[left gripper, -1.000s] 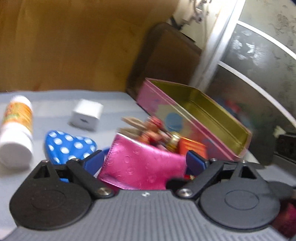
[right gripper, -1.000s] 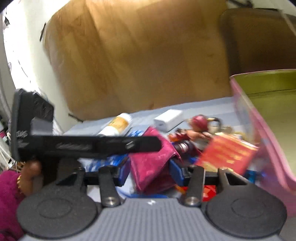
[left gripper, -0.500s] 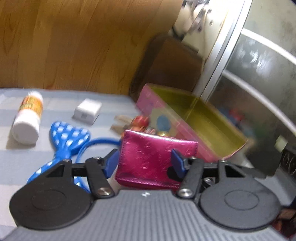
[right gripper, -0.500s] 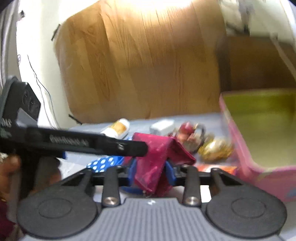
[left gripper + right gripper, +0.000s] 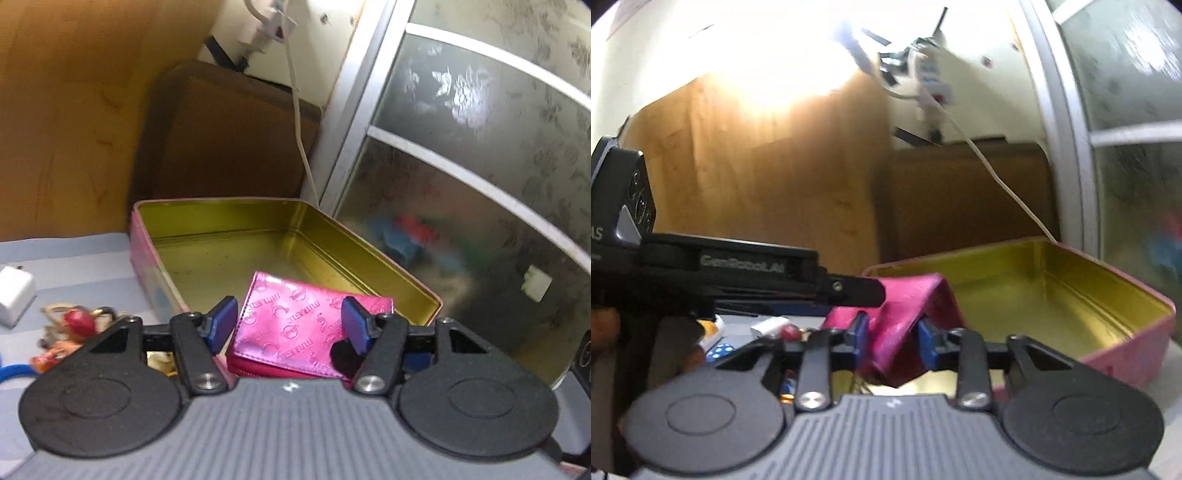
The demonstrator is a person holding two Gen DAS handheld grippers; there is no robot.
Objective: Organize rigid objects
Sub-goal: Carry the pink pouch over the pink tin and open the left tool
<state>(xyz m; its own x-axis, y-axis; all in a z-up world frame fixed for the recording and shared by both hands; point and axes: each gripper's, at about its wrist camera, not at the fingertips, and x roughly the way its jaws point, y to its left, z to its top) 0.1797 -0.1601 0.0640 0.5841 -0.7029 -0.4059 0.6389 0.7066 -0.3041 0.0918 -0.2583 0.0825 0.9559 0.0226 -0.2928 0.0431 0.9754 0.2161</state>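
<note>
A glossy pink wallet [image 5: 303, 332] hangs over the near end of the open pink tin [image 5: 236, 218] with its gold inside. My left gripper [image 5: 288, 326] is shut on the wallet across its width, blue pads on both edges. In the right wrist view the wallet [image 5: 897, 306] stands spread like a tent between the pads of my right gripper [image 5: 894, 336]. Those jaws are opening, and the pads still touch both flaps. The left gripper's finger [image 5: 849, 291] reaches in from the left onto the wallet's top. Beyond lies the empty tin [image 5: 1126, 350].
Left of the tin on the grey cloth lie a white charger block [image 5: 14, 295], a red figurine keychain [image 5: 74, 325] and a blue cord [image 5: 14, 369]. A brown cushion [image 5: 229, 136] and a wooden panel stand behind. A frosted glass door [image 5: 480, 166] closes the right side.
Both grippers have carried the wallet up and to the right, from the clutter to above the tin. The left jaws narrowed onto it. The right jaws tightened, then widened a little.
</note>
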